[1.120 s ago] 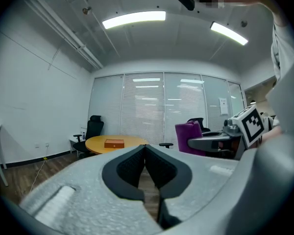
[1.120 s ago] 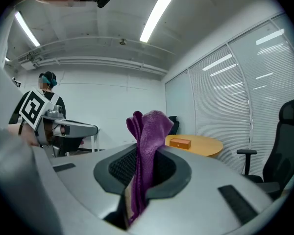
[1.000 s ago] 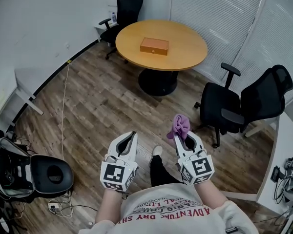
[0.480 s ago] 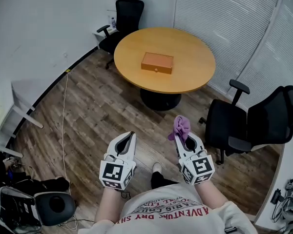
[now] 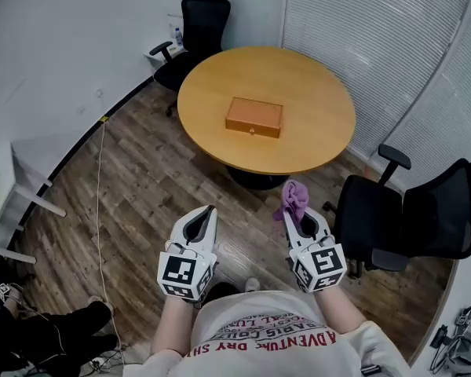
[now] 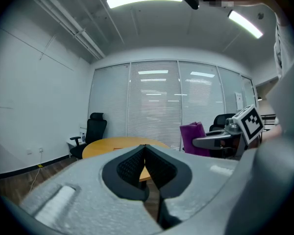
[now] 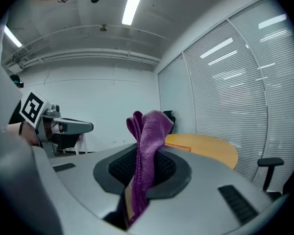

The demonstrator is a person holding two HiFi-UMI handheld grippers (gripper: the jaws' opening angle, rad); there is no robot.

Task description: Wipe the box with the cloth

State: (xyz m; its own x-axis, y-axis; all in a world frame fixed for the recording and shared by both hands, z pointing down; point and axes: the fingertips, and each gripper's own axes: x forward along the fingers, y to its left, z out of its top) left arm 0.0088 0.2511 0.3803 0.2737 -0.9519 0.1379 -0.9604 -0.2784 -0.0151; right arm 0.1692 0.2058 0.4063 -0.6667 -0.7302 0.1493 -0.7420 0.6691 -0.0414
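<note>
Approach step: right claw (image 5: pixel 298 217) grips the cloth (image 5: pixel 292 199), left claw (image 5: pixel 207 213) clenched empty, both well short of the box (image 5: pixel 253 117). Next: cloth onto its lid.

A round wooden table (image 5: pixel 314 136) on plank flooring (image 5: pixel 141 187) carries one orange box (image 5: pixel 253 117) near its middle.

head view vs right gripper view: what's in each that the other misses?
Head view only: the wood floor, the white cable lying on it, and the box seen from above, near the table's middle. Right gripper view only: the ceiling light, and a close look at the right gripper, its jaws shut on the cloth. Both: the cloth, the round table and the left gripper.
</note>
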